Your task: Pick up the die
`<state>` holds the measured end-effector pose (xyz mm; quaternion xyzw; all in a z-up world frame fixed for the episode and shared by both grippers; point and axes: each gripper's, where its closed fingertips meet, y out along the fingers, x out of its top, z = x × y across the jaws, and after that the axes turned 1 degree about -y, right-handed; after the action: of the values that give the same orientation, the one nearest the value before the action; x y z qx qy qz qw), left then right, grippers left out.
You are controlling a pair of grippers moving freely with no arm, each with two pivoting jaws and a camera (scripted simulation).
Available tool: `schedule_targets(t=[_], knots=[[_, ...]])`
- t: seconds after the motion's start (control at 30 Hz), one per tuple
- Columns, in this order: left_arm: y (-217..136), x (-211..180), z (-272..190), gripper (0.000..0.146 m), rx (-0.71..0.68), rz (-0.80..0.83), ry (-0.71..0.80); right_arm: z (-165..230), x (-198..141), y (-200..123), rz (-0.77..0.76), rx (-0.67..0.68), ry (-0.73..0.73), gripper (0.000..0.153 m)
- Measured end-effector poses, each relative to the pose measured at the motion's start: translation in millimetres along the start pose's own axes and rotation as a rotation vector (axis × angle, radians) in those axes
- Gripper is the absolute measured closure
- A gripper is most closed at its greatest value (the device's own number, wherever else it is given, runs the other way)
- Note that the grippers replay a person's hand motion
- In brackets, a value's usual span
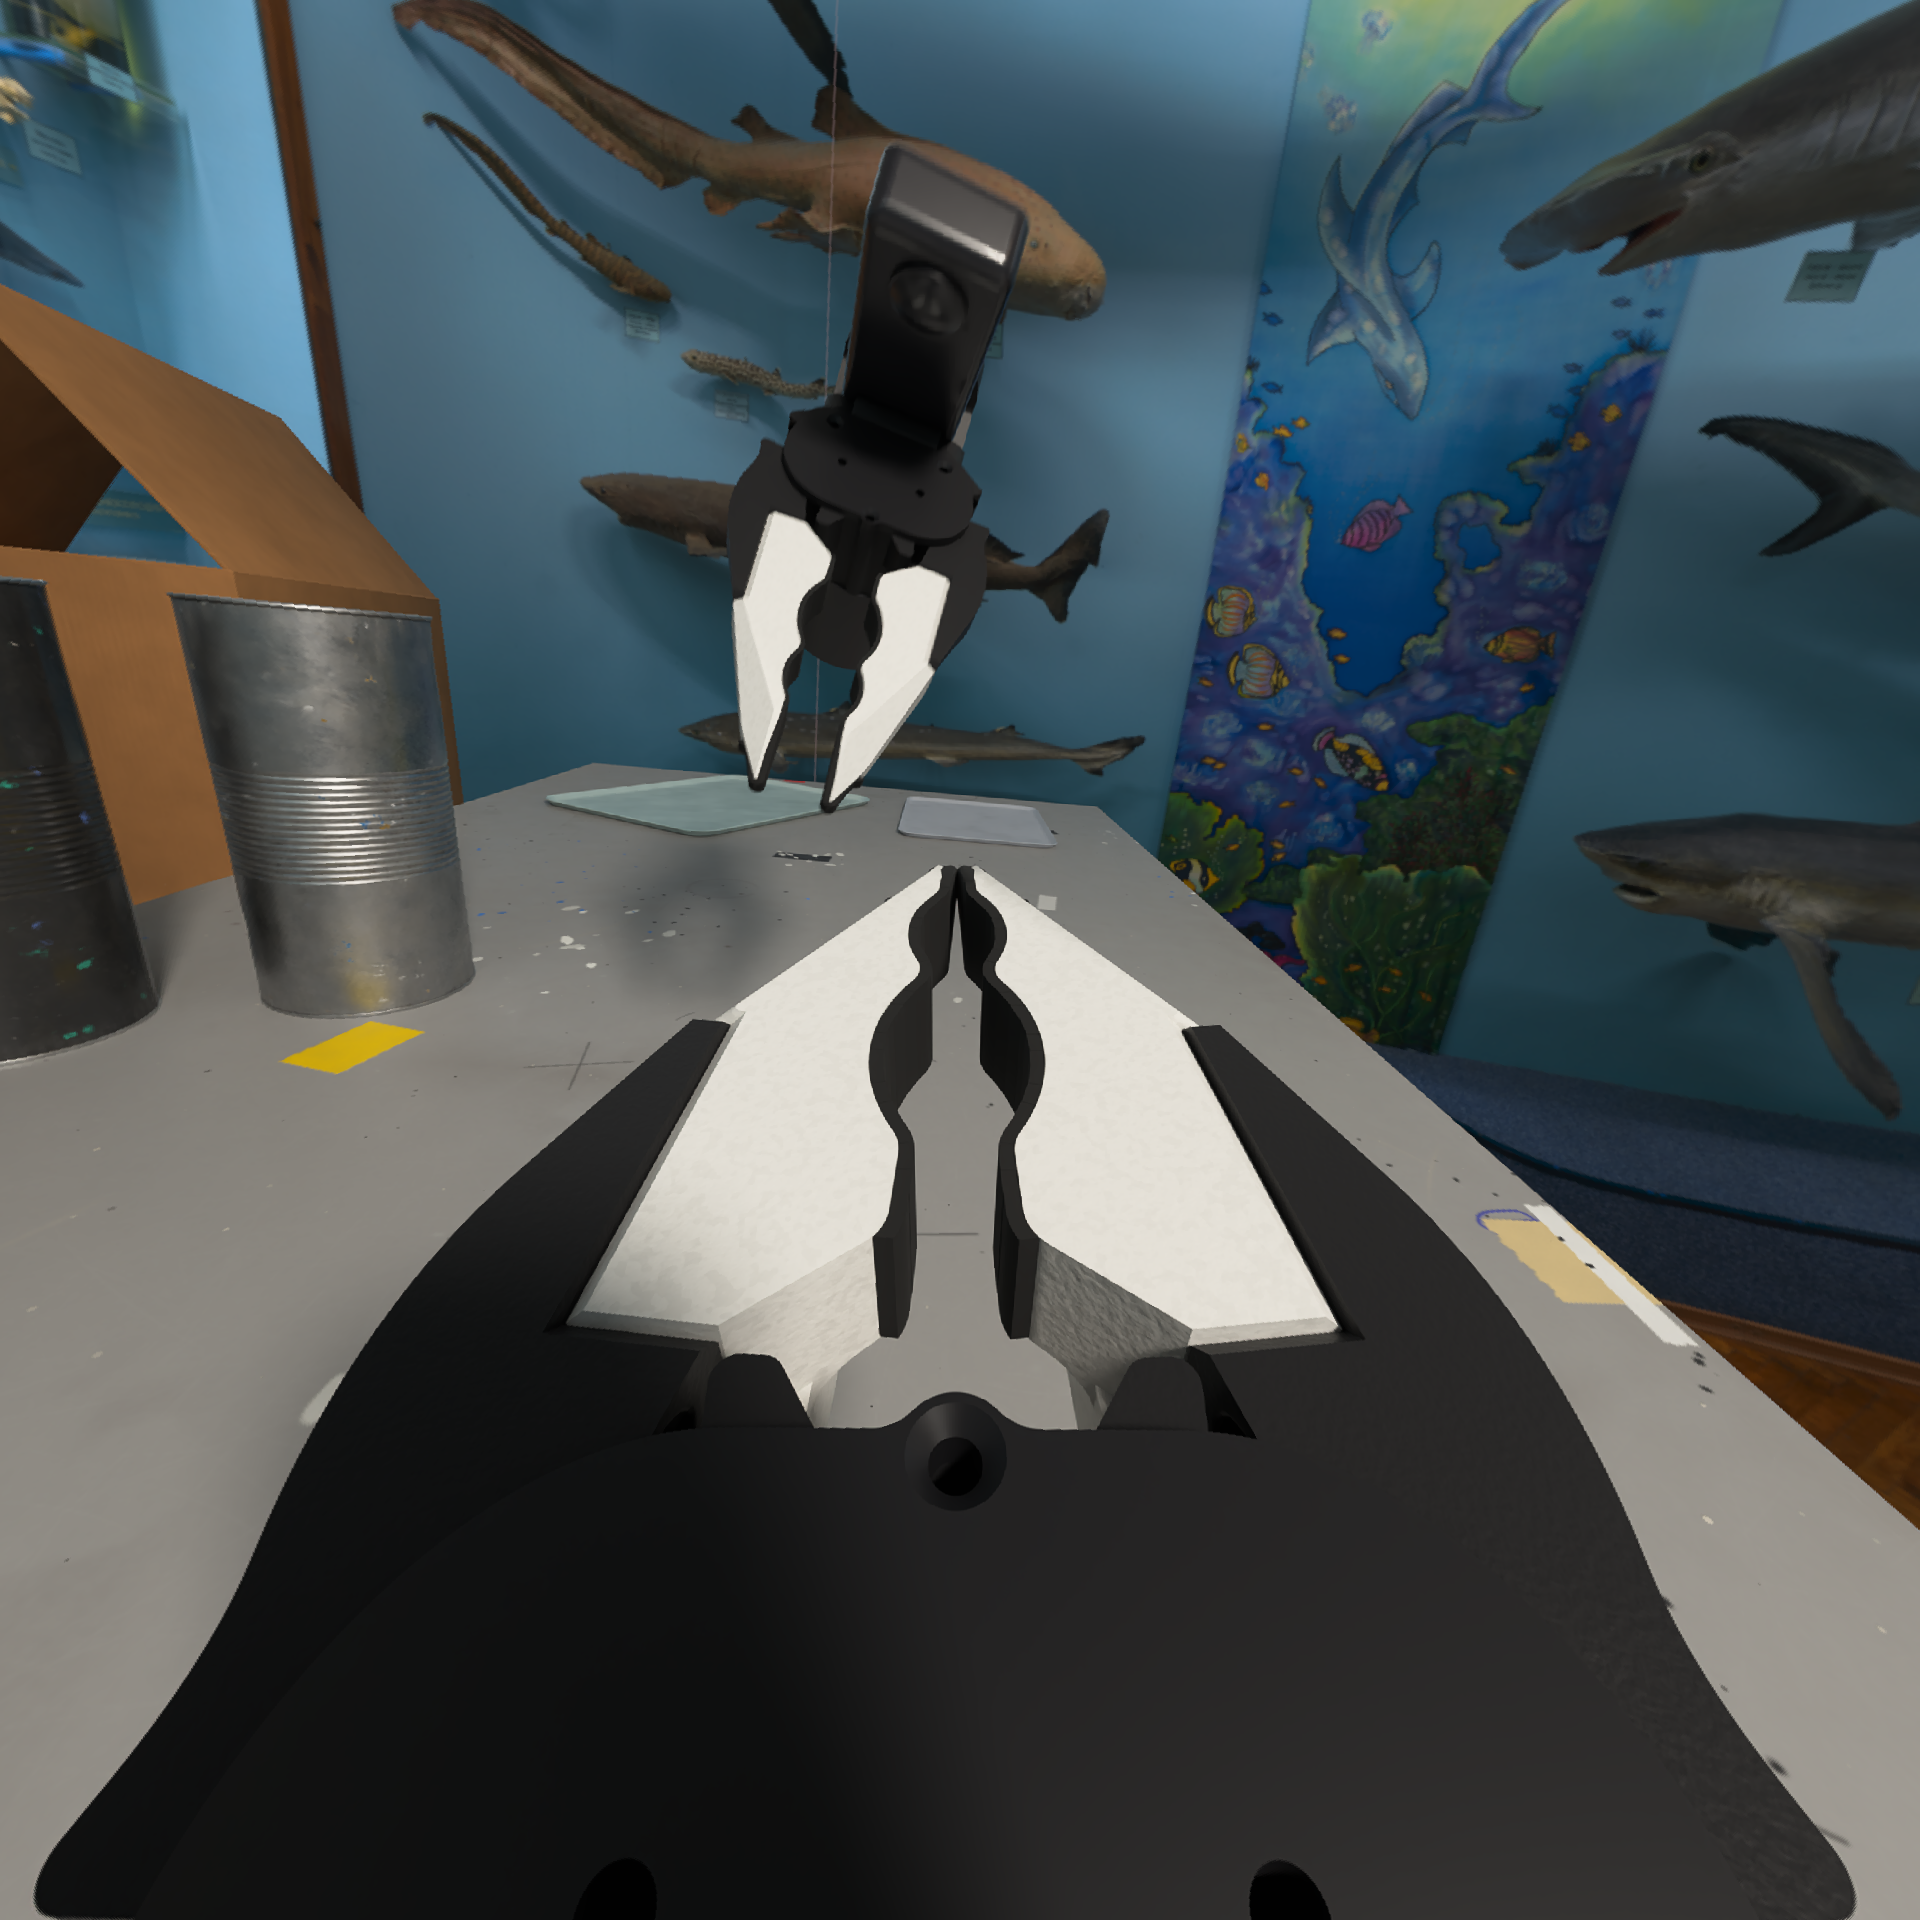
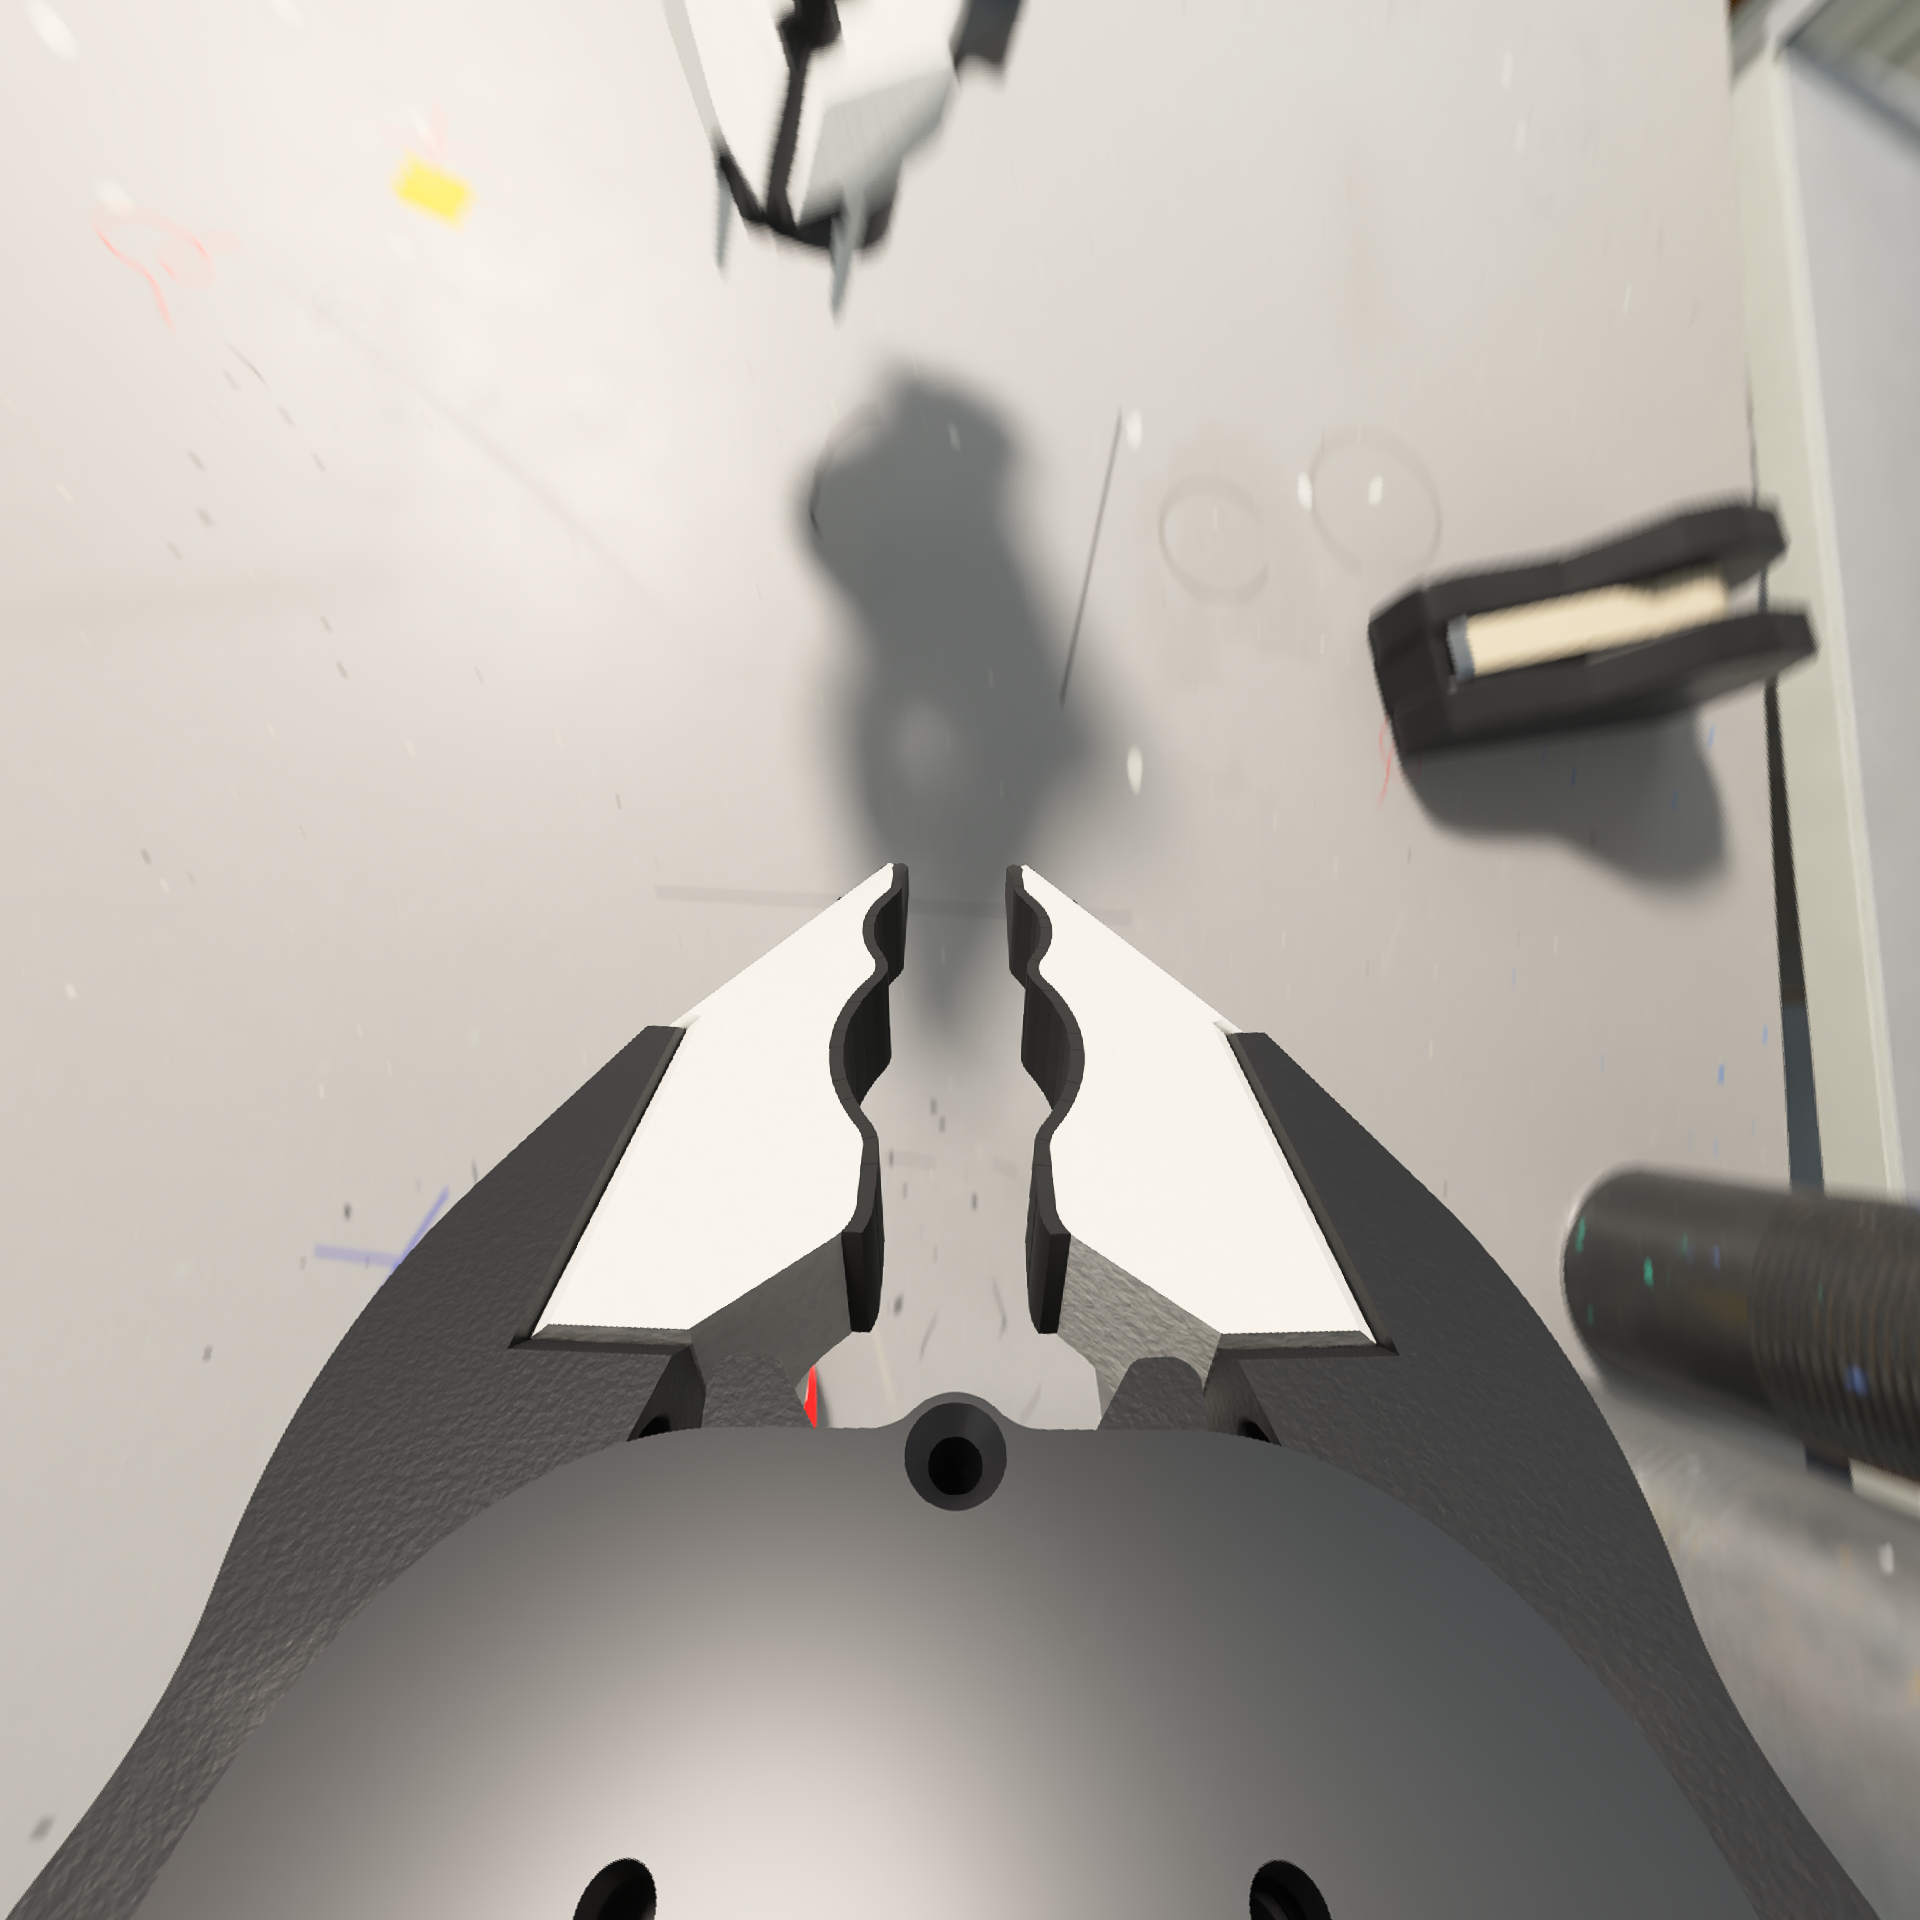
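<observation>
I cannot pick out the die with certainty. A small dark object with pale marks [image 1: 805,855] lies on the grey table [image 1: 312,1299] under my right gripper. A tiny white square [image 1: 1046,902] lies just past my left fingertips. In the right wrist view a red sliver [image 2: 812,1397] shows low between the finger bases, mostly hidden. My left gripper [image 1: 956,873] is shut and empty, low over the table; it shows blurred in the right wrist view [image 2: 831,260]. My right gripper [image 2: 956,878] is open and empty, pointing down, and hangs high over the far table [image 1: 795,795].
Two metal cans [image 1: 332,800] [image 1: 52,831] and a cardboard box [image 1: 208,499] stand at the left. A teal mat [image 1: 707,800] and a grey mat [image 1: 977,821] lie at the far end. A black holder with a beige insert [image 2: 1558,665] lies near a can [image 2: 1745,1320].
</observation>
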<state>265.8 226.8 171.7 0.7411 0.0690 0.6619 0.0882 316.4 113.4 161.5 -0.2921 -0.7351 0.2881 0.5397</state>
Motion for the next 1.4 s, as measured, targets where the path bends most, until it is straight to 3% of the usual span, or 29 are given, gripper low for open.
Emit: schedule_targets(t=[0.13,0.27,0.47,0.6,0.73,0.97,1.13,1.4], knots=[[1,1,-2,0.146,-0.007,-0.001,0.004,-4,-61,-12,0.236,-0.017,0.043,0.134],[1,2,-5,0.146,-0.017,-0.004,0.008,8,-115,-19,0.44,0.053,0.096,0.134],[1,3,-8,0.146,-0.04,-0.015,0.004,30,-159,-15,0.684,0.15,0.088,0.132],[-2,9,-23,0.146,-0.143,-0.063,-0.009,37,-179,-19,0.875,0.193,0.043,0.128],[-5,16,-36,0.146,-0.245,-0.116,-0.047,46,-187,-16,0.964,0.251,0.032,0.128],[-9,20,-39,0.146,-0.28,-0.143,-0.067,57,-204,-6,1.088,0.315,0.012,0.124],[-10,19,-40,0.146,-0.296,-0.146,-0.075,61,-211,-2,1.111,0.325,-0.009,0.134],[-8,17,-36,0.146,-0.276,-0.135,-0.082,48,-206,-3,1.041,0.249,-0.038,0.135]])
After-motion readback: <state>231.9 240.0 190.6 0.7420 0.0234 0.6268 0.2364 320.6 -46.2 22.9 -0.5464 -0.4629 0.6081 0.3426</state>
